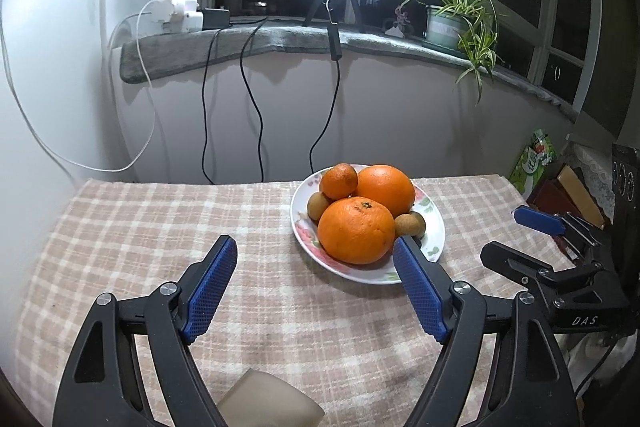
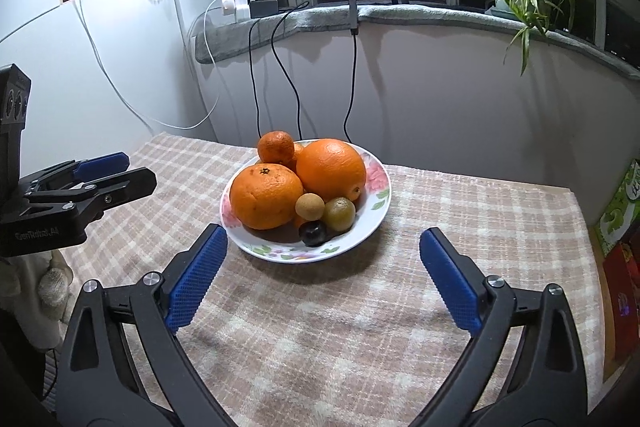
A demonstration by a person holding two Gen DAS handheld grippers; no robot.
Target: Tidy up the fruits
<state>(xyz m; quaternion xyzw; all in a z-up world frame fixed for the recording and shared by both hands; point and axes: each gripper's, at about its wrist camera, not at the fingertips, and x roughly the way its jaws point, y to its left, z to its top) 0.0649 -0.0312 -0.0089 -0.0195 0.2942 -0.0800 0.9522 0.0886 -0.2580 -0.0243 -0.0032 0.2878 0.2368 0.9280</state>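
Note:
A flowered white plate (image 1: 434, 227) (image 2: 372, 203) on the checked tablecloth holds two large oranges (image 1: 356, 231) (image 2: 331, 169), a small mandarin (image 1: 338, 181) (image 2: 276, 147), kiwis (image 1: 409, 225) (image 2: 339, 213) and a dark plum (image 2: 314, 233). My left gripper (image 1: 316, 255) is open and empty, just in front of and left of the plate. My right gripper (image 2: 322, 245) is open and empty, its fingers spread before the plate's near rim. Each gripper shows at the edge of the other's view: the right one (image 1: 538, 221), the left one (image 2: 104, 163).
The checked tablecloth (image 1: 160, 227) covers the table. A grey windowsill (image 1: 280, 39) with chargers, hanging cables, a lamp tripod and a potted plant (image 1: 460, 15) lies behind. A green box (image 1: 534, 159) and books stand at the table's right. A beige block (image 1: 268, 403) lies at the near edge.

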